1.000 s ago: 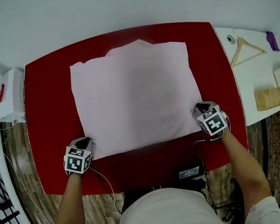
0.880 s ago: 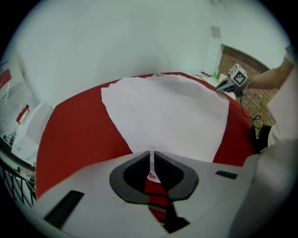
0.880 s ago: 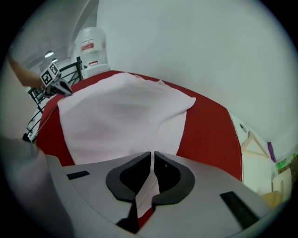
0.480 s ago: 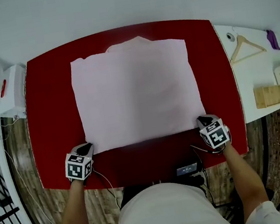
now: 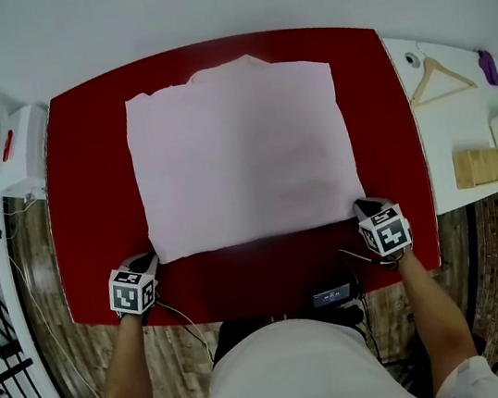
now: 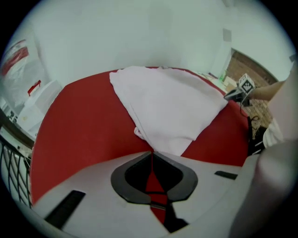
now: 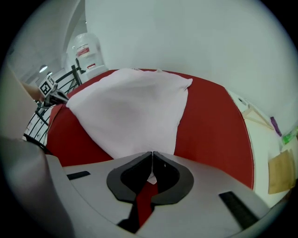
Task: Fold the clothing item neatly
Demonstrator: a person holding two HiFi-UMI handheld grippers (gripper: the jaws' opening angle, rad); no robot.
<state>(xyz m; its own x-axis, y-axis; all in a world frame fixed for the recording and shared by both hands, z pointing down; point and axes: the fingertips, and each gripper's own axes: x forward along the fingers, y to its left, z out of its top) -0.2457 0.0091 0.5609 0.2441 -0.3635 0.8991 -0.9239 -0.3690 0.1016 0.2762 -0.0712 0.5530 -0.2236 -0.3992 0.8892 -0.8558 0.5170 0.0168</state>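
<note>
Head view takes in a red tabletop with rounded corners [image 5: 85, 172] bearing a pale pink cloth garment [image 5: 242, 157] spread flat across its middle, with the left gripper [image 5: 146, 259] pinched tight on the near-left corner and the right gripper [image 5: 363, 208] likewise clamped on the near-right corner.

Head view steeply overhead; gripper views low, garment [image 5: 242, 157] shared.

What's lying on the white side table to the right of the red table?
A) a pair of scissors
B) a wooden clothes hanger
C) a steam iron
B: a wooden clothes hanger lies on the white side table; no scissors or iron show.
</note>
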